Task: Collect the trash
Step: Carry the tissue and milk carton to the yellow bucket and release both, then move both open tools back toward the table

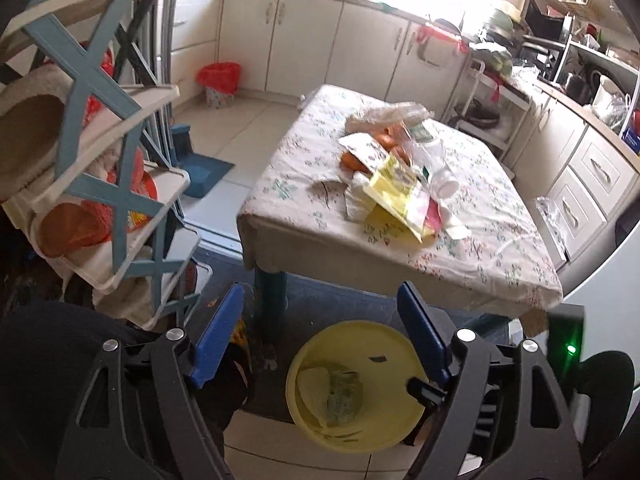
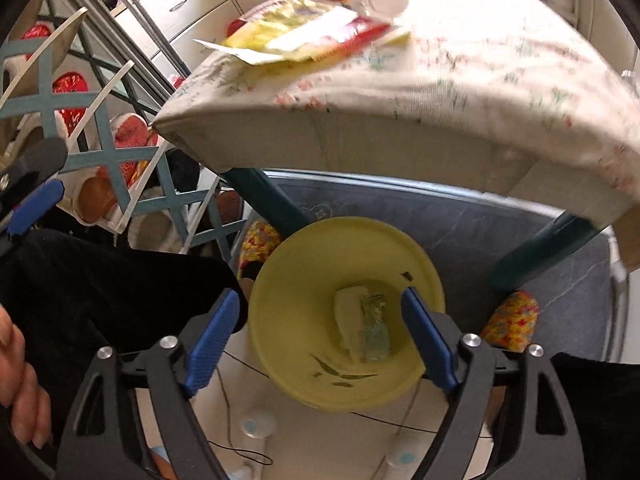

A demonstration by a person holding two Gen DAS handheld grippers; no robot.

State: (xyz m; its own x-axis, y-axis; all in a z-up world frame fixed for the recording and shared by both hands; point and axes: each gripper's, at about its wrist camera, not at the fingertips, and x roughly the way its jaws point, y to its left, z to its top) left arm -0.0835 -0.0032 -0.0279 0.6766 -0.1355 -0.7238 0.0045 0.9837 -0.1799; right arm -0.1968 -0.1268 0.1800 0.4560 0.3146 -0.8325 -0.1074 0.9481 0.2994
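A yellow bin (image 1: 356, 384) stands on the floor in front of the table and holds a pale wrapper (image 1: 340, 396). It also shows in the right wrist view (image 2: 344, 312), with the wrapper (image 2: 366, 328) at its bottom. A pile of trash (image 1: 396, 176) lies on the flowered tablecloth (image 1: 472, 240): yellow packets, white paper, a clear plastic bottle (image 1: 438, 168) and orange pieces. My left gripper (image 1: 322, 312) is open and empty above the bin's near side. My right gripper (image 2: 318, 316) is open and empty right over the bin. The yellow packets (image 2: 296, 32) lie near the table's edge.
A blue and cream shelf rack (image 1: 100, 152) with red items stands at the left. A red-lined bin (image 1: 220, 82) sits by the far cabinets. Blue table legs (image 2: 276, 204) flank the yellow bin. Knitted slippers (image 2: 512, 320) lie on the dark mat.
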